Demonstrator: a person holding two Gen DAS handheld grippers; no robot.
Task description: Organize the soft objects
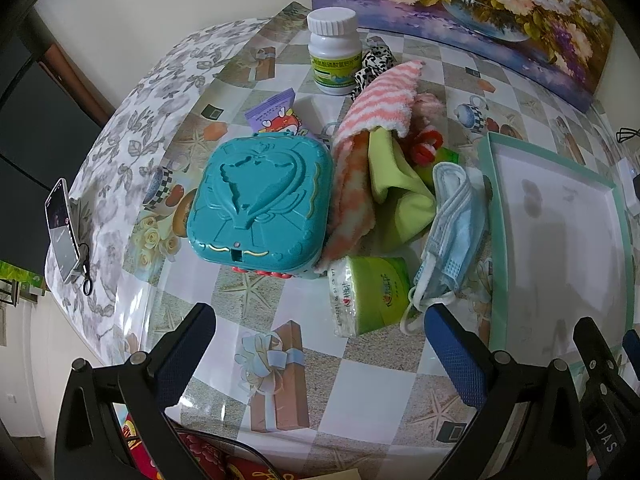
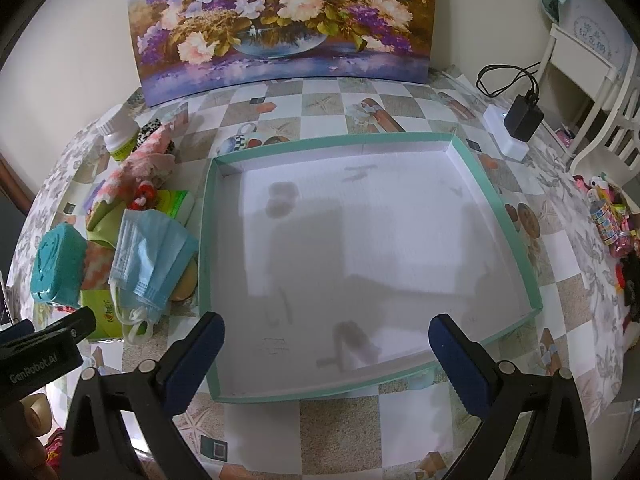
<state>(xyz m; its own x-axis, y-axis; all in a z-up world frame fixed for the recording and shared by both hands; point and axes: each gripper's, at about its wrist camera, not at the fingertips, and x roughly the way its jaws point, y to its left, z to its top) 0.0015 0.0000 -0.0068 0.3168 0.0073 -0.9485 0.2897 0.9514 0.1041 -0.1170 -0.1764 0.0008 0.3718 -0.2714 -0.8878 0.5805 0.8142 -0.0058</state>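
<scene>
Checkered surface [image 1: 360, 380] against a wall with a floral painting [image 2: 280, 20]; soft pile, face mask [image 1: 448, 232] and striped towel [image 1: 384, 96], sits just left of the bare box [image 2: 534, 280]; left tongs [image 1: 320, 344] and right tongs [image 2: 326, 354] both gape wide, holding nothing; sorting apparently not yet begun; next likely: left tongs reach the mask.

cream wall [image 2: 80, 20], floral painting [image 2: 280, 20], white chair [image 2: 592, 80]

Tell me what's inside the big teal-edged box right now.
Nothing: the box shows only its bare white floor with grey smudges and shadows. Every corner is visible, so nothing is hidden there.
</scene>
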